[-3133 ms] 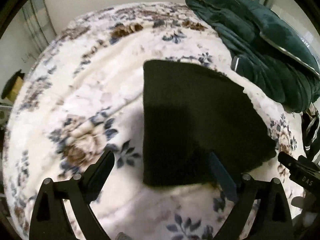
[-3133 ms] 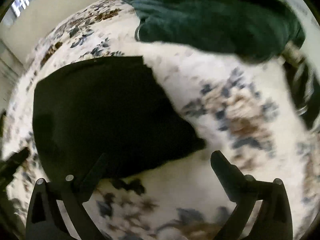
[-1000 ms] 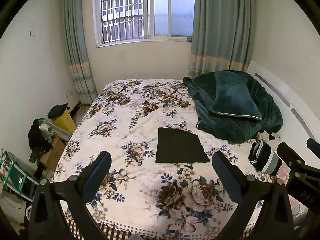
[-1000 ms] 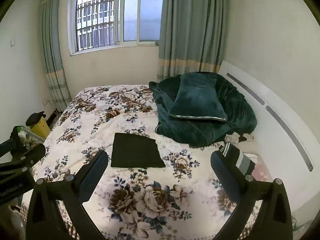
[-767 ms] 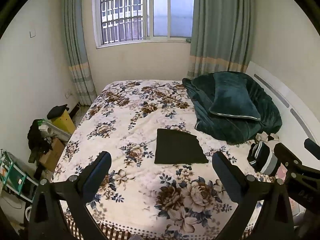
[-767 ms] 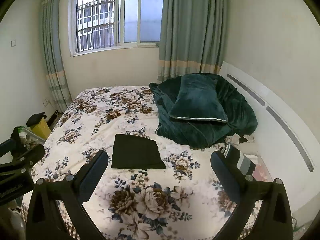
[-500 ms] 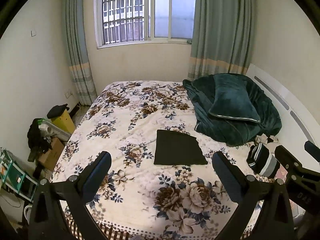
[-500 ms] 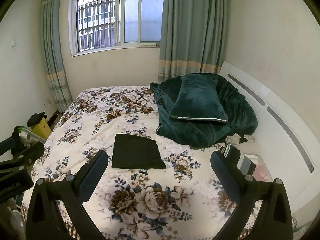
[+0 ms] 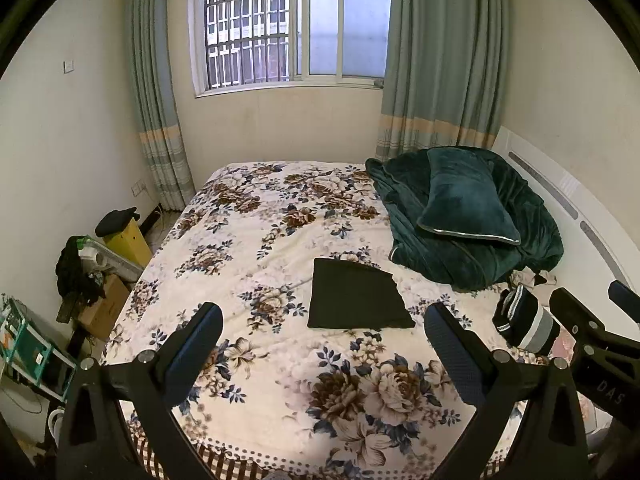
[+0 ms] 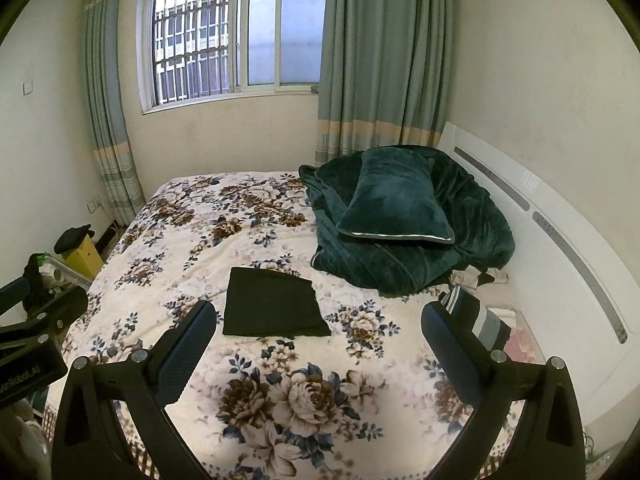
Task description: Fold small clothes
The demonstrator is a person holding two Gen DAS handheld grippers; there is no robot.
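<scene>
Bed (image 9: pixel 280 420) with the floral cover fills both views; teal blanket (image 9: pixel 460 256) and pillow (image 9: pixel 468 204) are heaped far right by the headboard. Black garment (image 9: pixel 356 296) lies flat mid-bed as a neat rectangle, so we judge its fold done. Striped roll of clothing (image 9: pixel 528 320) sits at the right edge, probably next. Left gripper (image 9: pixel 324 332) and right gripper (image 10: pixel 320 328) both hang well back with jaws spread wide and nothing held. For the next piece we should spread it flat first, pinch two corners and keep the edges aligned.
</scene>
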